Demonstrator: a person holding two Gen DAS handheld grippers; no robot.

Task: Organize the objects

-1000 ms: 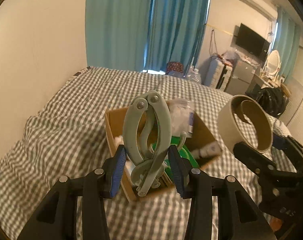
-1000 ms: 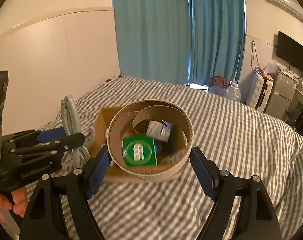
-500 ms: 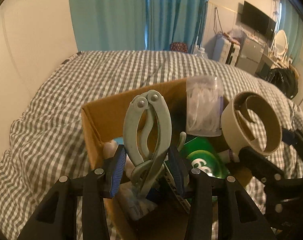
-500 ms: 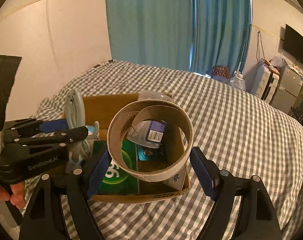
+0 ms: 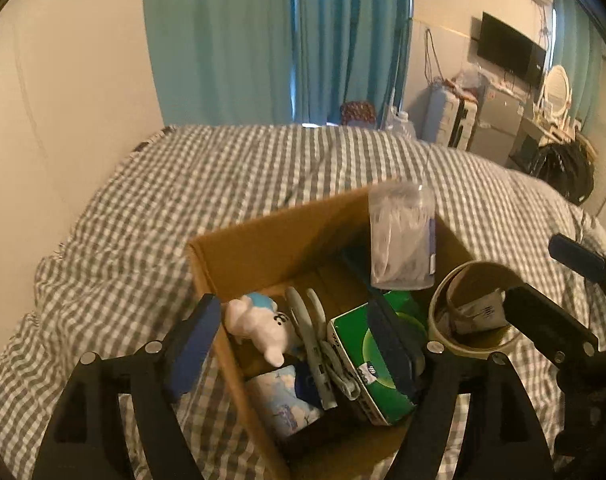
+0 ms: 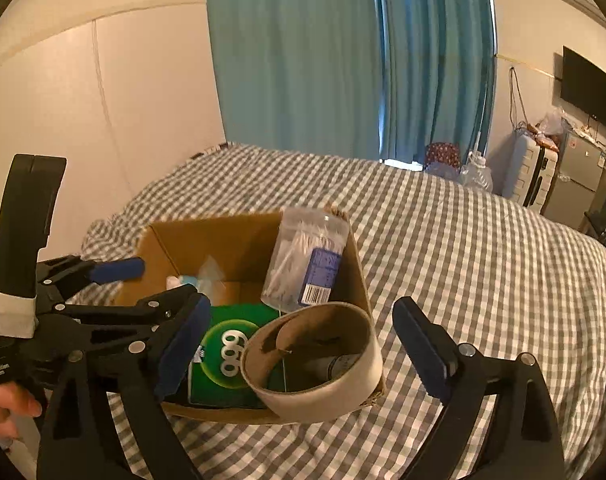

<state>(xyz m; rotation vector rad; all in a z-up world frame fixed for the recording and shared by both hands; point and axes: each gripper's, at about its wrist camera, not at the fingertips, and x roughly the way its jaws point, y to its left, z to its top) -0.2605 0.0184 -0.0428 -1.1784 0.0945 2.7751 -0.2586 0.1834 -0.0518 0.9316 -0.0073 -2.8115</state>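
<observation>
While both grippers' fingers gape wide, one box (image 5: 263, 248) holds one pliers (image 5: 315, 344), one tape ring (image 6: 315, 364).

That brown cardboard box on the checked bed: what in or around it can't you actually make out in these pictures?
- Floor of the brown cardboard box: left view, covered by the green carton and white plush toy.
- Item inside the wide cardboard ring: right view, mostly hidden by the ring's wall.
- Pale green pliers: left view, lower part wedged behind the carton.
- Label on the clear cotton swab jar: right view, print too small.
</observation>
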